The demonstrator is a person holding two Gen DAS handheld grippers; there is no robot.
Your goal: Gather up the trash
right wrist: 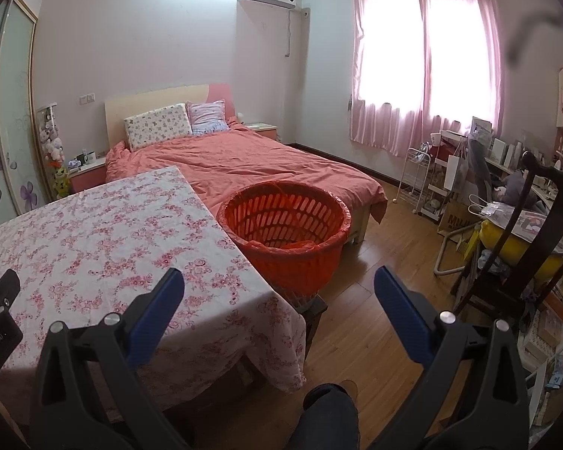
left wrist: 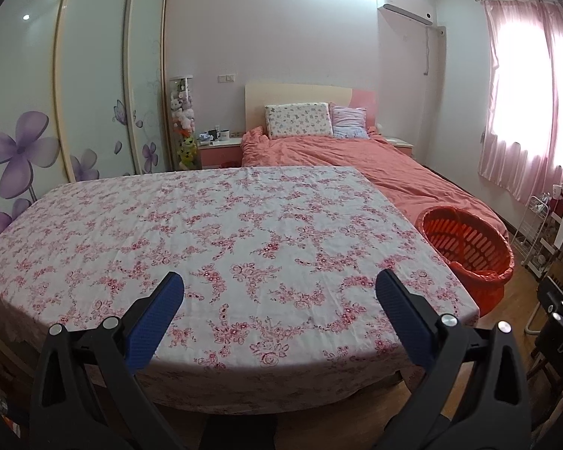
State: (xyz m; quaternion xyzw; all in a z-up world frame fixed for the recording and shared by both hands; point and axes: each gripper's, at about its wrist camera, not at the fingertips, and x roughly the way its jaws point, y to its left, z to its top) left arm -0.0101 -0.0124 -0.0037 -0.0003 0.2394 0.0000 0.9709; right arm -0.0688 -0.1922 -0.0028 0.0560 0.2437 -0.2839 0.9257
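Left wrist view: left gripper (left wrist: pixel 279 287) hangs over the near edge of the bench (left wrist: pixel 191 232), blue pads spread wide, nothing between them. Floral cloth covers the bench top. Orange slotted basket (left wrist: pixel 469 243) stands upright just off the bench's right edge, mouth up, lined with an orange bag.

Right wrist view: right gripper (right wrist: pixel 279 287) above the bench's near right corner, pads likewise apart and holding nothing. Basket (right wrist: pixel 285 221) sits between bench and bed (right wrist: pixel 251 165); only the liner shows inside. Trash: none identifiable in either view.
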